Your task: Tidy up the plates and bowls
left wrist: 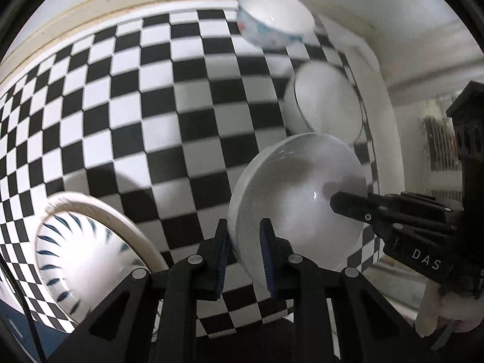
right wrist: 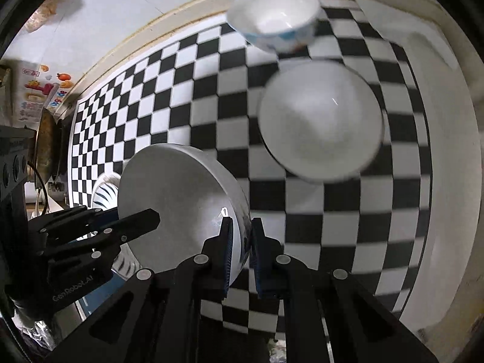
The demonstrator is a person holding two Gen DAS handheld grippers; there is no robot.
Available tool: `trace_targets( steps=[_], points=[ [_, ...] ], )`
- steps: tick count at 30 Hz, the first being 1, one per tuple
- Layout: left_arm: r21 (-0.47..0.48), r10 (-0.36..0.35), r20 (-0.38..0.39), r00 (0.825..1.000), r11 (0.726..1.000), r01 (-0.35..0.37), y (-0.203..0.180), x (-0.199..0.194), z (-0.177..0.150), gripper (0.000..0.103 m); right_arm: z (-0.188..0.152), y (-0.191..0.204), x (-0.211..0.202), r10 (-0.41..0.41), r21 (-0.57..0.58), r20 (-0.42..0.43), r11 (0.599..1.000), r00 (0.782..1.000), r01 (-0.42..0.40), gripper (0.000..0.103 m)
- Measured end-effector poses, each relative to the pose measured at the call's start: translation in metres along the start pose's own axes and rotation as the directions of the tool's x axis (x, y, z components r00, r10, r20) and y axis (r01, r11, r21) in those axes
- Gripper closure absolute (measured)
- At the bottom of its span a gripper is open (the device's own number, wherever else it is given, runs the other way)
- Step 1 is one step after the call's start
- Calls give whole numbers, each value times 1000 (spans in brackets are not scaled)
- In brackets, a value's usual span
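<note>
On the far left of the left wrist view I see a plate with blue dashes (left wrist: 84,260) near the edge of the checkered table (left wrist: 136,106). It looks tipped, but the lens bends things, so I am not sure.

Next comes the white bowl (left wrist: 296,199) that both of my tools hold. My left gripper (left wrist: 243,257) has its fingers squeezed on the bowl's near rim, one finger (left wrist: 222,260) outside and one inside. My right gripper (right wrist: 242,251) has its fingers squeezed on the opposite rim.

The bowl is up off the table and tipped on its side. In the left view its open mouth faces toward me. A bowl is round, so it has no long side. The line through its middle lies almost flat now, not straight up.

To do this step well, I think I should keep both grips tight and move both hands together, so the bowl does not twist or slip. I would turn it slowly until the mouth faces up.

Further right sits a second white bowl (right wrist: 320,121), maybe on a plate. I guess my bowl goes in it. Behind it is a bowl with blue marks (right wrist: 275,15)
</note>
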State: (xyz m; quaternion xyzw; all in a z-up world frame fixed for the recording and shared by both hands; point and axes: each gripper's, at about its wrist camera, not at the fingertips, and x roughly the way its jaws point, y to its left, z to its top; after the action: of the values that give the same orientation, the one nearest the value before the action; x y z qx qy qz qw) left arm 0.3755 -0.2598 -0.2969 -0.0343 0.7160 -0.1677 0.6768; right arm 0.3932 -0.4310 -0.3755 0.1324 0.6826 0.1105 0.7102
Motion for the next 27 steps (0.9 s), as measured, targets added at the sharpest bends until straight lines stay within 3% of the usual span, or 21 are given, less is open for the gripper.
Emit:
trace_targets(
  steps=[9, 17, 22, 27],
  points=[
    [50, 40, -75, 996, 998, -36, -16, 38, -13, 85, -39, -31, 38, 12, 78, -47, 997, 999, -8, 90],
    [75, 70, -102, 992, 995, -63, -22, 61, -18, 85, -48, -45, 54, 3, 109, -59, 994, 998, 3, 90],
    [69, 58, -107, 993, 996, -50, -19, 53, -19, 85, -46, -47, 54, 12, 123, -69, 992, 998, -3, 89],
    [38, 30, -40, 999, 999, -28, -15, 13, -3, 84, -43, -61, 19, 47, 151, -8, 988, 999, -46, 89]
  ],
)
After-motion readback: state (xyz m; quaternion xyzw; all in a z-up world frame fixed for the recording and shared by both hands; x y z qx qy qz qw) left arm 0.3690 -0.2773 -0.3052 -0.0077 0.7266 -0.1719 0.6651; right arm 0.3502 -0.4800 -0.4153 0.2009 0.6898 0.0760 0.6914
